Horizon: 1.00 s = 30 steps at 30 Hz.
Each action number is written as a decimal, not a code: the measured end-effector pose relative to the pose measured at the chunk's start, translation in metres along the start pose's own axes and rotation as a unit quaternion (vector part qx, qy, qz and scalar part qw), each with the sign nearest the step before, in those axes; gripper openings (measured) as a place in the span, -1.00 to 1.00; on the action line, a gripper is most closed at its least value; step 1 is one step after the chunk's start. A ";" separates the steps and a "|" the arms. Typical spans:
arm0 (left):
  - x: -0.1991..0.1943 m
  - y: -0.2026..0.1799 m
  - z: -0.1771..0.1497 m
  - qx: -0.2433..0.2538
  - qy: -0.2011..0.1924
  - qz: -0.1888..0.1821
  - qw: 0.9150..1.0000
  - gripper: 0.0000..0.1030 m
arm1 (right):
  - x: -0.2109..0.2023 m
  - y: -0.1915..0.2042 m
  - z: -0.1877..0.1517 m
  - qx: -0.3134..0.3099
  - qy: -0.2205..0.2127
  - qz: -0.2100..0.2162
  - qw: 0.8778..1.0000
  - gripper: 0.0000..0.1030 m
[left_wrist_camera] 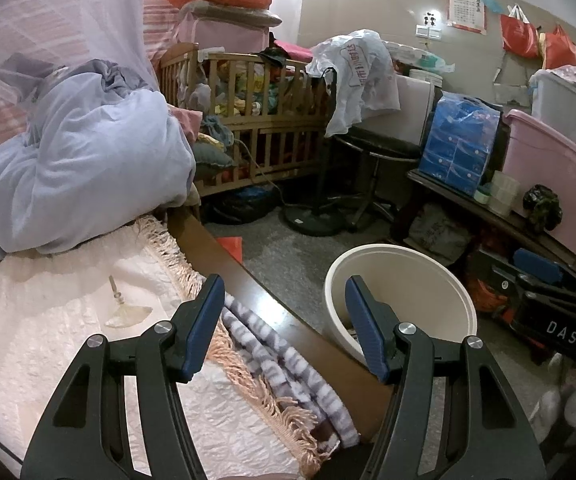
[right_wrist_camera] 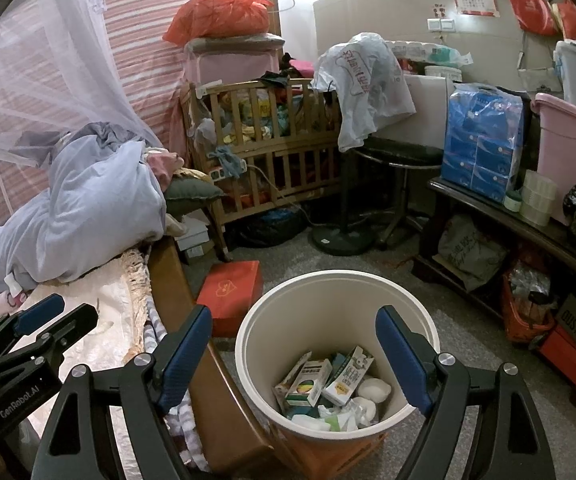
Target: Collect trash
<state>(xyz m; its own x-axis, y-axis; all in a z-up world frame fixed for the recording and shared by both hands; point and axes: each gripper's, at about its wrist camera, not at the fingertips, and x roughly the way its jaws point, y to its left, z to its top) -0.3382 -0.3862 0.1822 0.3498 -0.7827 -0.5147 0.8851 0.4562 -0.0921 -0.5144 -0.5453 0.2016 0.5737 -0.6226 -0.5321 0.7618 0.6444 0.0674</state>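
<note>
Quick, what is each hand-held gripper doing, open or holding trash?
Left hand-held gripper: open, holding nothing.
Right hand-held gripper: open, holding nothing, over the trash bin.

Premises: a lived-in, cluttered home bedroom. Evidence: bed with fringed cover and bundled quilt, mosquito net overhead, wooden crib piled with clothes, striped curtain, tissue packs, pink tub, bags hung on the wall.

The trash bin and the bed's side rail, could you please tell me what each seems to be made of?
Trash bin: probably plastic, judging by its smooth, cream, matte, seamless wall. Bed's side rail: apparently varnished wood, brown and glossy, reflecting light.
</note>
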 end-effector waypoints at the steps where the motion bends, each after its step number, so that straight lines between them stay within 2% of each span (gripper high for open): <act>1: 0.000 0.000 0.000 0.000 0.000 0.000 1.000 0.19 | 0.001 0.000 0.000 0.000 0.000 0.000 1.000 0.59; 30: 0.005 -0.009 -0.009 -0.005 0.009 -0.004 1.000 0.19 | 0.005 -0.004 -0.002 -0.002 0.005 0.001 1.000 0.60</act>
<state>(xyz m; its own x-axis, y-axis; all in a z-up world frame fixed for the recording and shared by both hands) -0.3470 -0.3902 0.1729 0.3367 -0.7792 -0.5286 0.8849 0.4537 -0.1051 -0.5156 -0.5502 0.1965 0.5728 -0.6168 -0.5398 0.7589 0.6479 0.0649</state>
